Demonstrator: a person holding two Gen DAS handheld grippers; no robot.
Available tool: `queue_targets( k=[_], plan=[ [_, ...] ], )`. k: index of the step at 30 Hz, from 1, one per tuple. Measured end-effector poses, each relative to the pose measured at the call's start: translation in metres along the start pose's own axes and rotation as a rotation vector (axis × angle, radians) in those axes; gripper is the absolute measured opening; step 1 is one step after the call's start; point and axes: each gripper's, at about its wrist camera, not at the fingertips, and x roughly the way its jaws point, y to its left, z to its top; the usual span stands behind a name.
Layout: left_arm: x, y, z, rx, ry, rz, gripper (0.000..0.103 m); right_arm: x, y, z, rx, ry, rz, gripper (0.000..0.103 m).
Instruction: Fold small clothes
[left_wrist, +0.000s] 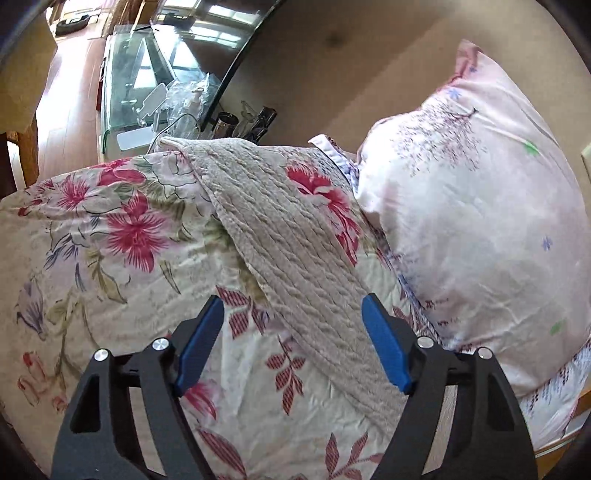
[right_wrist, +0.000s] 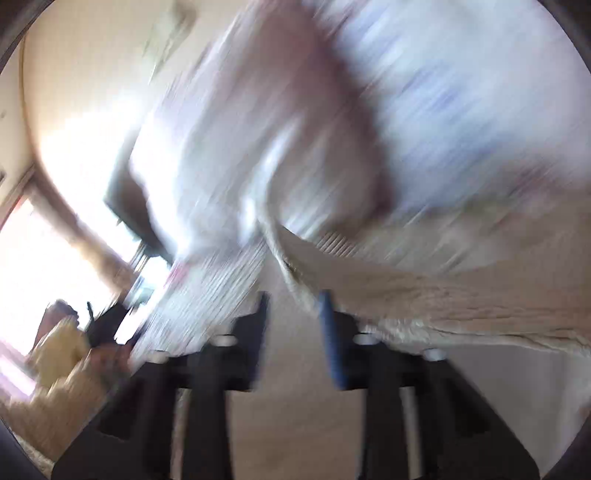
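Note:
A beige knitted garment (left_wrist: 280, 236) lies as a long strip across the floral bedsheet (left_wrist: 122, 258), running from the far edge down between my left fingers. My left gripper (left_wrist: 293, 336) is open, its blue pads on either side of the strip, not closed on it. The right wrist view is heavily blurred. My right gripper (right_wrist: 293, 328) shows a narrow gap between its fingers, with beige knitted fabric (right_wrist: 461, 299) lying by the right finger. I cannot tell whether the right gripper holds the fabric.
A large pink flowered pillow (left_wrist: 480, 229) stands on the right of the bed. A glass table (left_wrist: 147, 74) with small items stands behind the bed, on a wooden floor. A bright window (right_wrist: 44, 258) shows in the right wrist view.

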Motion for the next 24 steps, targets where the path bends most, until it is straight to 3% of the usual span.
queue_targets(
  k=[1,3,5,9,13,14,15,18,20,22,24],
  plan=[
    [0.006,0.005,0.006,-0.029,0.006,0.001,0.072,0.014,0.013,-0.012,0.006,0.051,0.023,0.064],
    [0.018,0.009,0.018,-0.056,0.012,0.003,0.069,0.031,0.032,-0.032,0.008,0.126,0.087,0.065],
    [0.024,0.014,0.028,-0.073,0.008,0.004,0.068,0.036,0.043,-0.049,-0.03,0.202,0.092,0.066],
    [0.031,0.026,0.049,-0.128,-0.007,-0.002,0.064,0.026,0.008,-0.048,0.054,0.207,0.022,0.074],
    [0.038,0.042,0.064,-0.225,-0.014,-0.022,0.057,0.011,-0.018,-0.055,0.14,0.203,-0.027,0.074],
    [0.038,0.043,0.066,-0.237,-0.019,-0.027,0.052,0.001,-0.016,-0.063,0.145,0.204,-0.037,0.074],
    [0.039,0.044,0.068,-0.246,-0.016,-0.031,0.041,-0.003,-0.021,-0.064,0.148,0.205,-0.043,0.074],
    [0.045,0.048,0.077,-0.27,-0.012,-0.023,0.026,-0.001,-0.02,-0.068,0.136,0.214,-0.056,0.074],
    [0.048,0.043,0.081,-0.244,0.006,0.022,0.007,0.002,-0.018,-0.072,0.127,0.217,-0.06,0.074],
    [0.039,0.018,0.083,-0.134,-0.025,0.025,0.007,0.003,-0.02,-0.076,0.131,0.214,-0.062,0.074],
    [0.024,-0.029,0.075,0.072,-0.057,-0.029,0.006,-0.001,-0.023,-0.078,0.145,0.207,-0.067,0.074]
  ],
)
